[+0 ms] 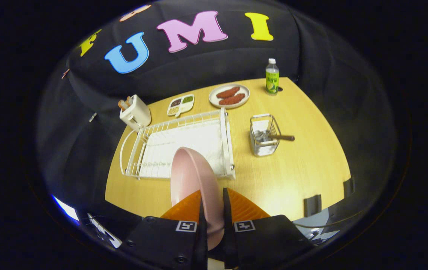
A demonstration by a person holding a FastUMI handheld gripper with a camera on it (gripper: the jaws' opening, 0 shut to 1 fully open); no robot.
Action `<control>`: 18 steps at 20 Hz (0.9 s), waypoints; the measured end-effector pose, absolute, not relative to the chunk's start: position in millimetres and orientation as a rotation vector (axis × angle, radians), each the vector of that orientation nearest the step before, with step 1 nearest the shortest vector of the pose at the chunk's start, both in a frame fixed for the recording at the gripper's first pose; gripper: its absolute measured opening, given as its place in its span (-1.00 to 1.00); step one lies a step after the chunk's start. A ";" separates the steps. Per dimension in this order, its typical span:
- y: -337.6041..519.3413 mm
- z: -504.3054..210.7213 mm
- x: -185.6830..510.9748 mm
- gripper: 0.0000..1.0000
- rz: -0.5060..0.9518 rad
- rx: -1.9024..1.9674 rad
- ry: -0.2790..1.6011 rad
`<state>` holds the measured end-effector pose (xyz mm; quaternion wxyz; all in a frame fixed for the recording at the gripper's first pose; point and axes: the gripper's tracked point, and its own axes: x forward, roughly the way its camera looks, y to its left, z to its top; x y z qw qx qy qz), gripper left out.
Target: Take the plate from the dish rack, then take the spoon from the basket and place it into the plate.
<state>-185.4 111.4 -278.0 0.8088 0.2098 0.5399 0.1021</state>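
Note:
A pink plate (pixel 191 176) stands on edge between my two orange fingers (pixel 185 208), and my gripper (pixel 212 204) is shut on its rim. The plate is held up above the near end of the white wire dish rack (pixel 183 144), which lies just beyond the fingers on the wooden table (pixel 292 176). To the right of the rack stands a small wire basket (pixel 263 137). A spoon (pixel 279 137) rests in it, its dark handle sticking out to the right.
Beyond the rack sit a white toaster (pixel 135 111), a divided dish of seasonings (pixel 180 104), a plate of sausages (pixel 229 96) and a green-labelled bottle (pixel 272 77). Bare wood lies to the right of the fingers, in front of the basket.

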 end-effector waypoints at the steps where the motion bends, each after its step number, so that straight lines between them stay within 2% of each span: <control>1: 116.3 -289.6 -197.0 -0.58 0.224 0.468 1.179; 12: 177.9 -383.5 -207.5 -0.58 0.261 0.681 1.289; 14: 175.7 -393.0 -211.7 -0.55 0.236 0.673 1.316; 18: 160.3 -406.7 -210.9 -0.30 0.192 0.600 1.308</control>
